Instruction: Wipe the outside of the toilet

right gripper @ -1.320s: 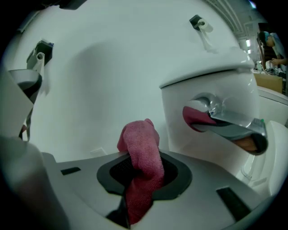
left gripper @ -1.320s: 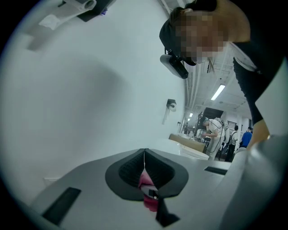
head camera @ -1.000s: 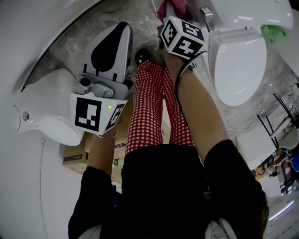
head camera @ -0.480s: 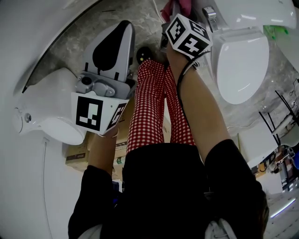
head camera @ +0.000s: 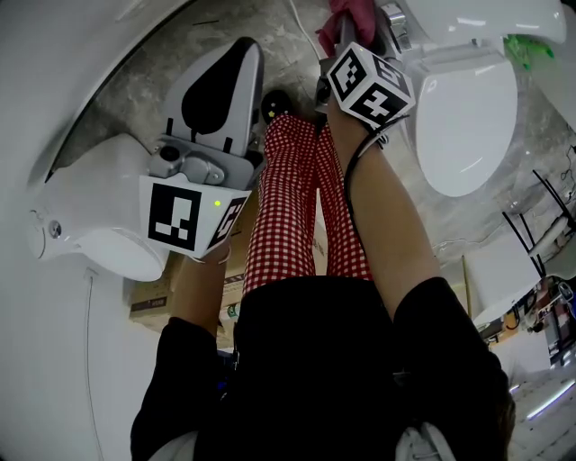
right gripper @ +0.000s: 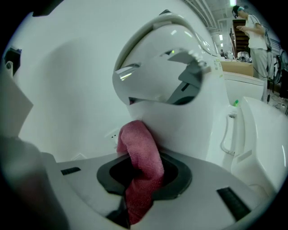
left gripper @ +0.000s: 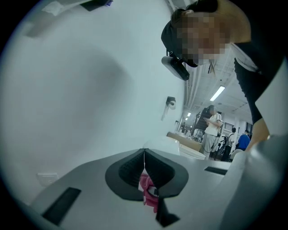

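The white toilet stands at the top right of the head view with its lid down. My right gripper is just left of it, shut on a pink cloth. In the right gripper view the pink cloth sticks up out of the right gripper, and its top presses against the toilet's outer body. My left gripper is held over the floor, away from that toilet. The left gripper has its jaws meeting, and a pink patch whose nature is unclear shows in the gap below them.
A second white toilet is at the left beside my left gripper. Cardboard boxes lie on the floor near the person's red checked trousers. Metal racks stand at the right. A person stands far off.
My right gripper has moved farther up along the toilet's side with the pink cloth. The left gripper has hardly moved.
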Motion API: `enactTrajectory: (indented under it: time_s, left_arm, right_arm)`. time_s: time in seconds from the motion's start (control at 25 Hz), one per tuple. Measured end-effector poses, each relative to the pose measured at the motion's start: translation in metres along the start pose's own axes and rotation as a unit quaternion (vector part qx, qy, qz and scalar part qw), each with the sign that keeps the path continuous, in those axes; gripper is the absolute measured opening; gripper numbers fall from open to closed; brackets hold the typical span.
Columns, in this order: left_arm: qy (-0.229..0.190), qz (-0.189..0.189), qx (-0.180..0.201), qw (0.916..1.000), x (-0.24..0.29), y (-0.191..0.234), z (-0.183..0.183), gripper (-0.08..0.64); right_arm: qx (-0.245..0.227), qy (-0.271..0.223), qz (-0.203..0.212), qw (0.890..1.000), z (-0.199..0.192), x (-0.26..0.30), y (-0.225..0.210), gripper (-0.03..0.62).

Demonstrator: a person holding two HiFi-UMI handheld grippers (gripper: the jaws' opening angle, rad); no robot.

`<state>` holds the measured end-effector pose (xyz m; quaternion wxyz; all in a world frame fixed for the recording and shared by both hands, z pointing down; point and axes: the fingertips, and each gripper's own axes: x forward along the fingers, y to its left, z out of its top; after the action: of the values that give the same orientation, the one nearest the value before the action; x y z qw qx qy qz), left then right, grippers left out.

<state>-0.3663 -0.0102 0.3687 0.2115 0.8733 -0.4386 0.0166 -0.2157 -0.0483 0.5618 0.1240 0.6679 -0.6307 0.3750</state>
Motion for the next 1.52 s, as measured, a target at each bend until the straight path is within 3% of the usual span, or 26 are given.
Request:
enactTrajectory:
  time_s: [0.76,0.96,1.24,1.52]
  left_arm:
    - [0.006,-0.023,0.001,0.9997,0.011,-0.039,-0.01,0.011]
    - [0.004,-0.023,0.001,0.9997,0.011,-0.043,-0.01,0.011]
    - [-0.003,-0.017,-0.005,0.9998,0.006,-0.042,-0.009,0.011]
    - [-0.005,0.004,-0.006,1.0,-0.005,-0.028,-0.009,0.011]
  right_arm:
    - [-0.015,-0.004,0.013,1.0,-0.02,-0.042,-0.04,0.096]
    - [-0.003,0.015,0.005,1.0,-0.027,-0.054,-0.041,0.096]
    - [-0.022,0.024,0.055,0.998,-0.043,-0.074,-0.015,0.096]
    - [-0.04,0.033,0.089,0.995,-0.046,-0.049,0.019,0.095]
